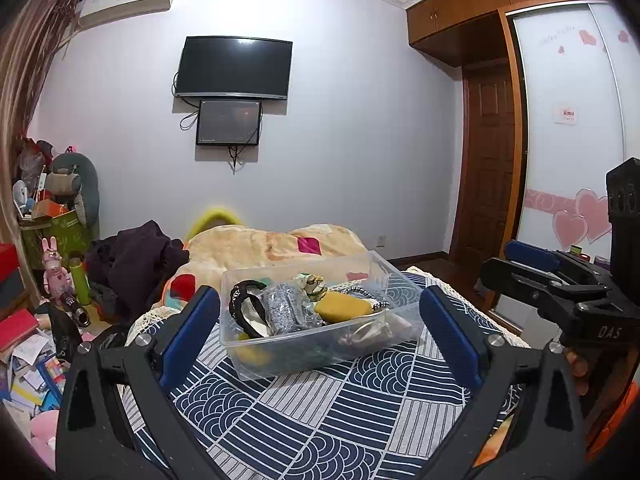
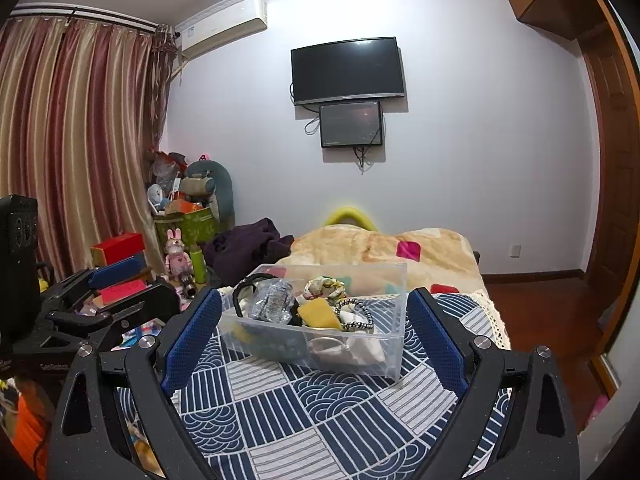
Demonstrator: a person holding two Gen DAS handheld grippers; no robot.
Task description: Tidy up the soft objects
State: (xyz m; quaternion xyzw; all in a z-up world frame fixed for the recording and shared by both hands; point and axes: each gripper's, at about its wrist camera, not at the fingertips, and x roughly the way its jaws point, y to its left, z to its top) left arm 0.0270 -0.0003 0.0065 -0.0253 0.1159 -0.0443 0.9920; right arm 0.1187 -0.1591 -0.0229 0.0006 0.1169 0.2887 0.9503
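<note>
A clear plastic bin (image 1: 256, 354) stands on a blue and white patterned cloth (image 1: 320, 420). It holds several soft items: a yellow pouch (image 1: 343, 305), a glittery grey pouch (image 1: 286, 310), a black headband (image 1: 242, 300) and scrunchies. My left gripper (image 1: 320, 328) is open and empty, just in front of the bin. My right gripper (image 2: 314, 336) is open and empty, facing the same bin (image 2: 280, 344). The right gripper also shows at the right edge of the left wrist view (image 1: 560, 280), and the left one at the left edge of the right wrist view (image 2: 112, 292).
A beige blanket (image 1: 260, 248) and dark purple clothes (image 1: 136, 264) lie behind the bin. Toys, boxes and books clutter the floor at left (image 1: 48, 300). A TV (image 1: 234, 67) hangs on the far wall. A wardrobe (image 1: 568, 120) and a wooden door stand to the right.
</note>
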